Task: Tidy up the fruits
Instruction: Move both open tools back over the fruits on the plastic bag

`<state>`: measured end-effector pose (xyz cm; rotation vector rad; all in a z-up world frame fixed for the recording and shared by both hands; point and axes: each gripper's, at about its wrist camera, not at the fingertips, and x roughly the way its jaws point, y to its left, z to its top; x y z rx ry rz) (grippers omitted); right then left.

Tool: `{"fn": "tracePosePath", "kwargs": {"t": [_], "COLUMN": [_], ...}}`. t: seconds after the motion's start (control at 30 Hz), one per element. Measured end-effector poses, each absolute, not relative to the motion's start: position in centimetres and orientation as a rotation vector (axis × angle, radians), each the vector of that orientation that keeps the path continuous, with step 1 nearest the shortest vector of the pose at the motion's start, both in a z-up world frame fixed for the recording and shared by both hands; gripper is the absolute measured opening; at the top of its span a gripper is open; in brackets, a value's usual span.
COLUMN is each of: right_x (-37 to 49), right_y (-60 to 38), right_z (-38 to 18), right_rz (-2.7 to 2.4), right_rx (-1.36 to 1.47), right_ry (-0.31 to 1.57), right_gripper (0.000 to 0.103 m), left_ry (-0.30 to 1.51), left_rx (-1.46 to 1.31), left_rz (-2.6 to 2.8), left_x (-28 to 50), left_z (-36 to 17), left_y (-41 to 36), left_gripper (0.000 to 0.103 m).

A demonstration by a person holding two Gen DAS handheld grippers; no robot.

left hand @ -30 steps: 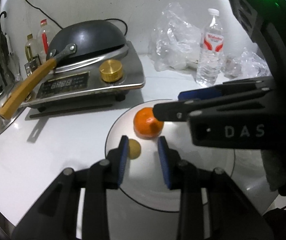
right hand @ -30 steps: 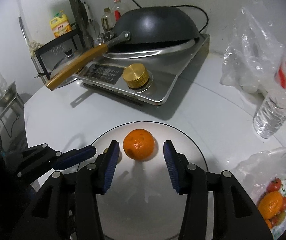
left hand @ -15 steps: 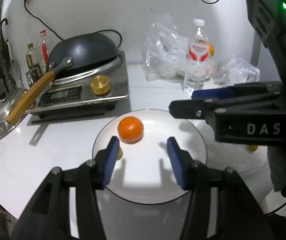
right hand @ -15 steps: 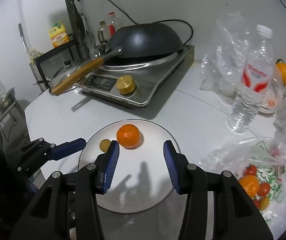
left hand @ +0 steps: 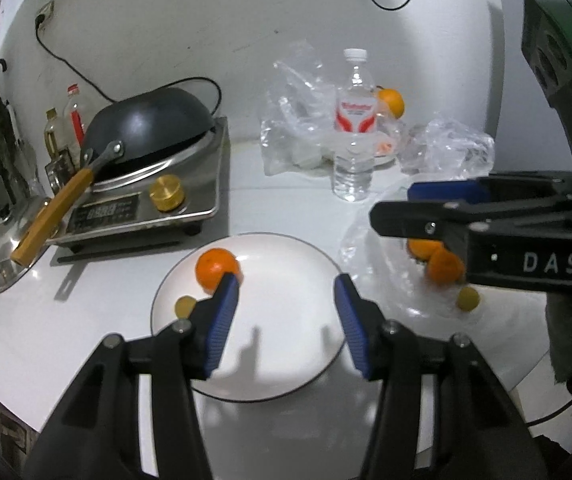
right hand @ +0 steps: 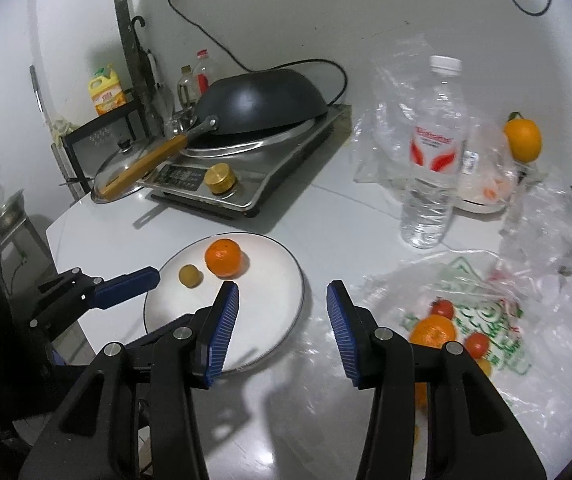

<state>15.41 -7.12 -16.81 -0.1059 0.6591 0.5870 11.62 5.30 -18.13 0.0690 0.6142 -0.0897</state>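
A white plate on the white table holds an orange and a small yellow-green fruit. My left gripper is open and empty above the plate. My right gripper is open and empty over the plate's right edge. A plastic bag to the right holds oranges and small red fruits. Another small yellow-green fruit lies by the bag.
An induction cooker with a black wok stands at the back left. A water bottle and crumpled clear bags stand behind. Another orange sits at the back right.
Both grippers have pulled back and up from the plate. The left gripper's fingers have opened wider. The right gripper has swung to the right, toward the fruit bag.
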Motion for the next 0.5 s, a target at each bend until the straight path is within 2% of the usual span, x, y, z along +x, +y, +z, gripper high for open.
{"fn": "tracePosePath", "kwargs": {"t": [0.5], "right_x": [13.5], "right_y": [-13.6], "right_z": [-16.8], "right_rz": [0.560], "right_rx": [-0.068], "right_ry": [0.631], "right_gripper": [0.048], "left_ry": [0.620], "left_rx": [0.086], "left_rz": [-0.096], "left_x": [11.2], "left_z": [-17.0], "left_y": [0.1], "left_gripper": [0.051]}}
